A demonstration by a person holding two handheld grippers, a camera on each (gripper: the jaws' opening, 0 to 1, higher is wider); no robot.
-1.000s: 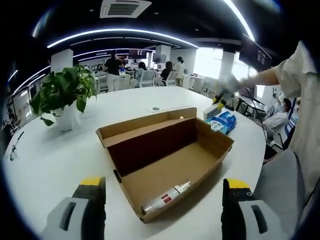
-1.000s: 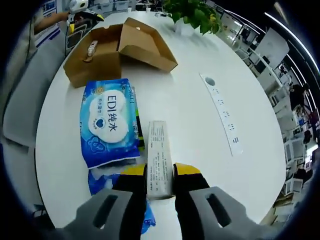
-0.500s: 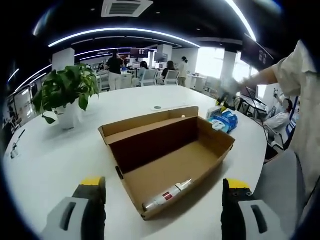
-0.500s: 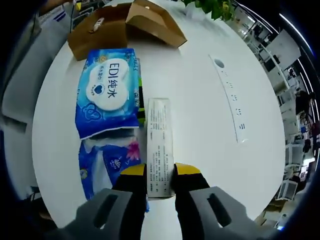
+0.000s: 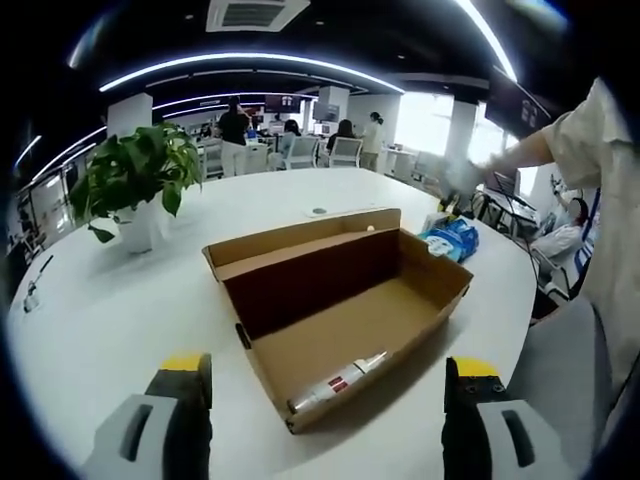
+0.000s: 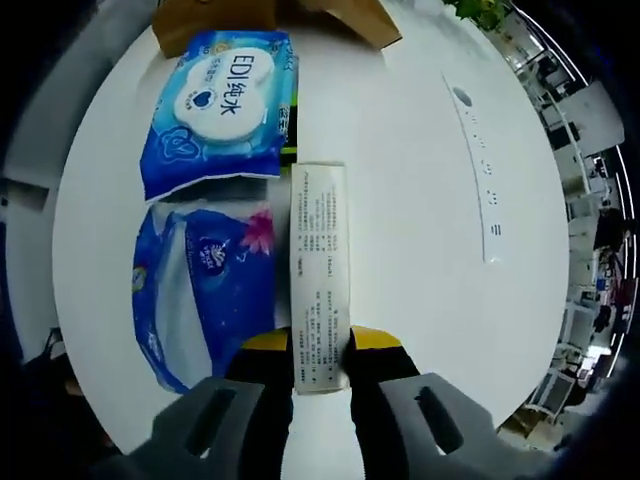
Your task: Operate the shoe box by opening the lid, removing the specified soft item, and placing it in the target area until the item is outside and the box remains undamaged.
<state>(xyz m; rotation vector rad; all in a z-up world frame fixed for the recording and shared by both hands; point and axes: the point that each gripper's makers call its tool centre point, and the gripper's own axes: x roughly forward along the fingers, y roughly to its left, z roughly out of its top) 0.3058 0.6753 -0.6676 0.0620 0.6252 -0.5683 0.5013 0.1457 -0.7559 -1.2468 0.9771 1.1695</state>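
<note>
While jaws clamp a white carton [image 6: 320, 270], wipes pack [image 6: 222, 95] beside, plant [image 5: 130, 180] behind shoe box [image 5: 340, 300]

potted plant [image 5: 130, 185] on white table [image 5: 90, 310]; office chairs [image 5: 345, 153]

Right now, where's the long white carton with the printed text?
In the right gripper view, the white carton is clamped at its near end by the right gripper. It lies over the table, just right of two blue wipe packs.
</note>
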